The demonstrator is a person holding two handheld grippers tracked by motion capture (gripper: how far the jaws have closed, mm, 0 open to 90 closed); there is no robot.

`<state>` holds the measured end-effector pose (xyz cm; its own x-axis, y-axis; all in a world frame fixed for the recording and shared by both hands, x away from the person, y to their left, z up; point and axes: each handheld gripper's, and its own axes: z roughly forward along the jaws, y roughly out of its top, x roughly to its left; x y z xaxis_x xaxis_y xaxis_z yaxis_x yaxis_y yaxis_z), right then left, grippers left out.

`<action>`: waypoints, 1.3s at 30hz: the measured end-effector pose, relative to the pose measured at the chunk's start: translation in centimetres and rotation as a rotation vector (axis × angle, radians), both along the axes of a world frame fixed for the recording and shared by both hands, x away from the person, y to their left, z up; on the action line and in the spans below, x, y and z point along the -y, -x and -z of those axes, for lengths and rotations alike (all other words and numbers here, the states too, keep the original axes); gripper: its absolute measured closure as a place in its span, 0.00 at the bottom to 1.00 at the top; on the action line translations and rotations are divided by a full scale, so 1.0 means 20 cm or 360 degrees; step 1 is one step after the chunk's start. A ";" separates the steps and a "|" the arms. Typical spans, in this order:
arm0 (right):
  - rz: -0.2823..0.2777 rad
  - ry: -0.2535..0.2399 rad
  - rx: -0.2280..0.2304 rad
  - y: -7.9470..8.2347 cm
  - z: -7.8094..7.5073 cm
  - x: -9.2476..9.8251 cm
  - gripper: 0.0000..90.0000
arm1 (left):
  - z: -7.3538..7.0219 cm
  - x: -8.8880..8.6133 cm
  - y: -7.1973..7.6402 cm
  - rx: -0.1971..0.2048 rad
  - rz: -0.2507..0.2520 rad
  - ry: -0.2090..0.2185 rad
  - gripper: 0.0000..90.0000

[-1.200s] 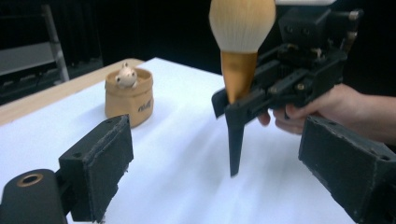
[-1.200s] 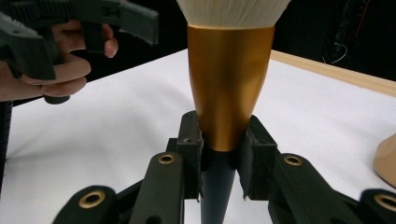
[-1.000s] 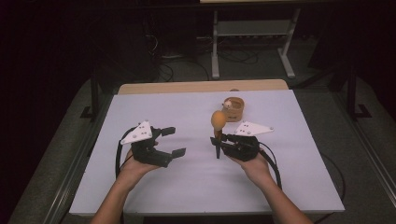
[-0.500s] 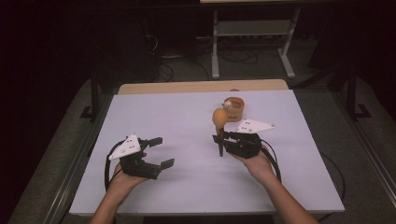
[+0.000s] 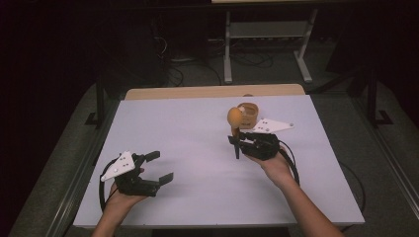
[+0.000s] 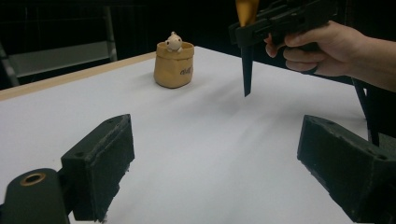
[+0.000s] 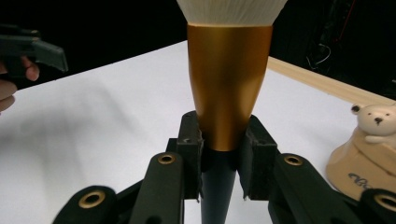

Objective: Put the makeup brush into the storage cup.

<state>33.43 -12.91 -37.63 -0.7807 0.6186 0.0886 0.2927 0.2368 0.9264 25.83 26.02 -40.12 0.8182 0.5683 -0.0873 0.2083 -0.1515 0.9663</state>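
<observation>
My right gripper [image 5: 236, 140] is shut on a makeup brush [image 5: 234, 118] and holds it upright above the table, right of centre. In the right gripper view the pads clamp the brush [image 7: 229, 84] where its gold ferrule meets the black handle, pale bristles on top. The handle tip [image 6: 246, 70] points down, clear of the tabletop. Just behind stands a tan pot [image 5: 247, 112] with a small bear figure [image 7: 376, 122] in it. My left gripper [image 5: 163, 166] rests low at the front left; its jaws have just opened a little wider, and nothing is between them [image 6: 217, 135].
A white sheet covers the table [image 5: 197, 128], with a bare wooden strip along its far edge [image 5: 212, 92]. Beyond it, on the dark floor, stand a metal frame [image 5: 267, 29] and some cables. Dark floor surrounds the table on both sides.
My left hand has drawn back toward the front left corner and sunk lower, jaws slightly wider. The right hand and the brush have stayed where they were.
</observation>
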 end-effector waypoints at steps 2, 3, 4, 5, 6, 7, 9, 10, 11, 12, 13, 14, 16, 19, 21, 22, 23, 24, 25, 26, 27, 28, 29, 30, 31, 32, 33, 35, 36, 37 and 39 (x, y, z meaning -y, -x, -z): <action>0.0008 -0.0007 -0.0002 0.00 0.00 0.00 0.80 | 0.01 0.00 0.00 -0.0003 0.0000 0.0010 0.12; 0.0019 -0.0011 0.0003 -0.02 -0.02 0.00 0.80 | 0.01 -0.01 0.01 -0.0004 -0.0007 0.0002 0.12; 0.0021 -0.0011 0.0002 -0.02 -0.02 0.01 0.80 | 0.02 -0.01 0.01 0.0001 -0.0007 -0.0002 0.12; 0.0024 -0.0011 0.0008 -0.02 -0.02 0.01 0.80 | 0.02 -0.01 0.01 -0.0002 -0.0005 -0.0004 0.12; 0.0028 -0.0014 0.0001 -0.02 -0.02 0.01 0.80 | 0.02 -0.02 0.00 -0.0003 -0.0001 0.0005 0.12; 0.0030 -0.0012 0.0002 -0.03 -0.02 0.01 0.80 | 0.02 -0.02 0.00 -0.0002 0.0000 0.0009 0.12; 0.0038 -0.0019 -0.0010 -0.04 -0.03 0.02 0.80 | 0.02 -0.02 0.01 -0.0006 -0.0002 0.0029 0.12; 0.0041 -0.0019 -0.0009 -0.05 -0.03 0.02 0.80 | 0.03 -0.02 0.00 -0.0007 -0.0005 0.0025 0.12; 0.0046 -0.0017 -0.0013 -0.06 -0.03 0.03 0.80 | 0.03 -0.02 0.00 -0.0008 -0.0004 0.0020 0.12; 0.0053 -0.0014 -0.0019 -0.06 -0.03 0.03 0.80 | 0.03 -0.02 0.00 -0.0005 -0.0001 0.0020 0.12; 0.0054 -0.0017 -0.0027 -0.07 -0.03 0.04 0.80 | 0.03 -0.03 0.00 -0.0004 0.0002 0.0026 0.12; 0.0060 -0.0019 -0.0021 -0.07 -0.03 0.04 0.80 | 0.03 -0.03 0.00 -0.0006 0.0003 0.0025 0.12; 0.0070 -0.0014 -0.0014 -0.08 -0.04 0.04 0.80 | 0.03 -0.02 0.00 -0.0005 0.0005 0.0024 0.12; 0.0093 -0.0028 -0.0007 -0.10 -0.05 0.06 0.80 | 0.03 -0.02 0.00 -0.0002 0.0004 0.0022 0.12; 0.0106 -0.0033 -0.0003 -0.11 -0.06 0.07 0.80 | 0.03 -0.02 0.00 -0.0017 -0.0009 0.0030 0.12; 0.0114 -0.0033 0.0001 -0.12 -0.07 0.07 0.80 | 0.03 -0.02 0.00 -0.0017 -0.0013 0.0030 0.12; 0.0122 -0.0027 -0.0005 -0.13 -0.07 0.08 0.80 | 0.03 -0.02 0.00 -0.0022 -0.0013 0.0026 0.12; 0.0130 -0.0020 -0.0006 -0.13 -0.07 0.08 0.80 | 0.03 -0.02 0.00 -0.0025 -0.0013 0.0026 0.12; 0.0135 -0.0017 -0.0006 -0.14 -0.08 0.08 0.80 | 0.03 -0.02 0.00 -0.0022 -0.0011 0.0017 0.12; 0.0145 -0.0015 -0.0005 -0.14 -0.08 0.09 0.80 | 0.03 -0.02 0.00 -0.0017 -0.0006 0.0007 0.12; 0.0152 -0.0017 -0.0005 -0.15 -0.08 0.09 0.80 | 0.03 -0.02 0.00 -0.0018 -0.0005 0.0008 0.12; 0.0157 -0.0019 -0.0008 -0.15 -0.09 0.10 0.80 | 0.03 -0.02 0.00 -0.0017 -0.0004 0.0003 0.12; 0.0163 -0.0017 -0.0005 -0.16 -0.09 0.10 0.80 | 0.03 -0.02 0.00 -0.0017 -0.0004 0.0007 0.12; 0.0168 -0.0017 -0.0008 -0.16 -0.10 0.11 0.80 | 0.03 -0.02 0.00 -0.0020 -0.0006 0.0005 0.12; 0.0173 -0.0019 -0.0002 -0.17 -0.10 0.11 0.80 | 0.03 -0.02 0.00 -0.0020 -0.0006 0.0005 0.12; 0.0179 -0.0021 0.0000 -0.18 -0.10 0.12 0.80 | 0.03 -0.02 0.00 -0.0027 -0.0018 0.0012 0.12; 0.0181 -0.0020 -0.0006 -0.18 -0.10 0.12 0.80 | 0.03 -0.02 0.00 -0.0025 -0.0016 0.0015 0.12; 0.0185 -0.0011 -0.0008 -0.19 -0.10 0.12 0.80 | 0.03 -0.02 0.00 -0.0028 -0.0019 0.0026 0.12; 0.0187 -0.0009 -0.0003 -0.19 -0.10 0.12 0.80 | 0.03 -0.02 0.00 -0.0028 -0.0016 0.0026 0.12; 0.0193 -0.0016 -0.0009 -0.20 -0.11 0.12 0.80 | 0.03 -0.02 0.00 -0.0026 -0.0015 0.0018 0.12; 0.0203 -0.0014 -0.0004 -0.20 -0.12 0.12 0.80 | 0.03 -0.02 0.00 -0.0026 -0.0011 0.0016 0.12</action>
